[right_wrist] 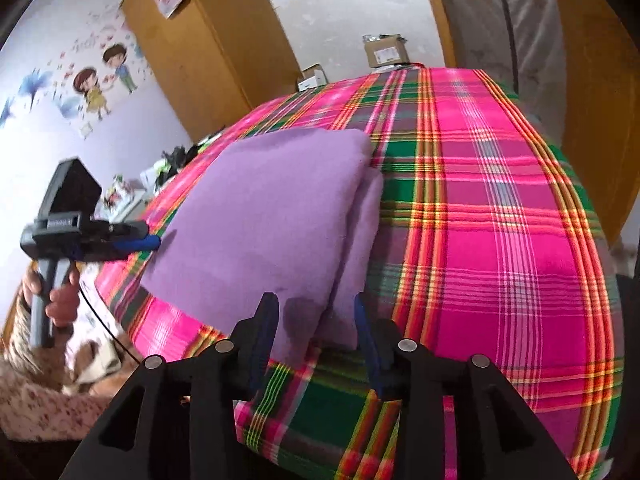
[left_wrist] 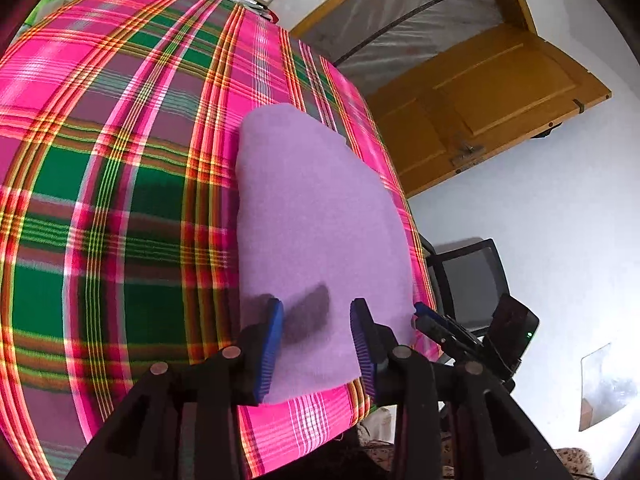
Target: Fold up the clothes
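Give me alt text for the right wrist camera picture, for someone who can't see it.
A folded purple cloth lies on a pink and green plaid cover, with the open right hand-held gripper at its near edge. The left hand-held gripper is at the cloth's left side.

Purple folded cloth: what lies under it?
The purple folded cloth rests on the pink and green plaid sheet. Whatever the sheet covers beneath is hidden.

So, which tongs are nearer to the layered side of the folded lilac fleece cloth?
Right. The right tongs straddle the layered side of the folded lilac fleece cloth at its near end; the left tongs hover by its opposite, smooth side.
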A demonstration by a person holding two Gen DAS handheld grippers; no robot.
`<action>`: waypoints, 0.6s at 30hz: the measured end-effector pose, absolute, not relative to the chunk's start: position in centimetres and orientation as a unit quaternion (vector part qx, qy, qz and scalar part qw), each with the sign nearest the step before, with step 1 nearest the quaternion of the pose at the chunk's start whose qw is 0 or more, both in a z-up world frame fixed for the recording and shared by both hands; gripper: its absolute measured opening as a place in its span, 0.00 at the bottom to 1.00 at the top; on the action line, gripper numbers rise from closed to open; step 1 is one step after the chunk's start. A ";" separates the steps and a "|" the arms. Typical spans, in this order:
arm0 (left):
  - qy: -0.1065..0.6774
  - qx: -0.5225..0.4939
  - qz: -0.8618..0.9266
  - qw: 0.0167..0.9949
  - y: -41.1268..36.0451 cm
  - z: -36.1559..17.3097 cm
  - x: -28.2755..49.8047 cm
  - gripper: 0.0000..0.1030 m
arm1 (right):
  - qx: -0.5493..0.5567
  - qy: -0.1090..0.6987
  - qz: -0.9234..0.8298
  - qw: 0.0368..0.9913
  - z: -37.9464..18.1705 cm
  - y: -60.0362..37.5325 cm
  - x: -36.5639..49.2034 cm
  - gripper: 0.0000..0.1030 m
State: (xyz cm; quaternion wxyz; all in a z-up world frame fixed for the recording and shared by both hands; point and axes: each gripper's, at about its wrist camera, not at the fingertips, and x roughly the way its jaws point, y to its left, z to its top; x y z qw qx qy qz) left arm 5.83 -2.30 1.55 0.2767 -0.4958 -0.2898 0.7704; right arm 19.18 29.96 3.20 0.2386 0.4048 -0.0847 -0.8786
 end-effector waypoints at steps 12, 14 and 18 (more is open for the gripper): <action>-0.333 -0.503 0.745 0.286 -3.5 0.1 2.9 0.38 | 0.416 -0.132 -0.863 0.256 2.5 30.2 15.3 0.71; -0.346 -0.502 0.738 0.289 -3.8 -0.3 2.4 0.41 | 0.418 -0.148 -0.856 0.264 2.2 30.5 14.5 0.71; -0.351 -0.503 0.733 0.294 -4.4 -0.7 2.2 0.43 | 0.425 -0.173 -0.848 0.266 1.8 30.8 13.3 0.71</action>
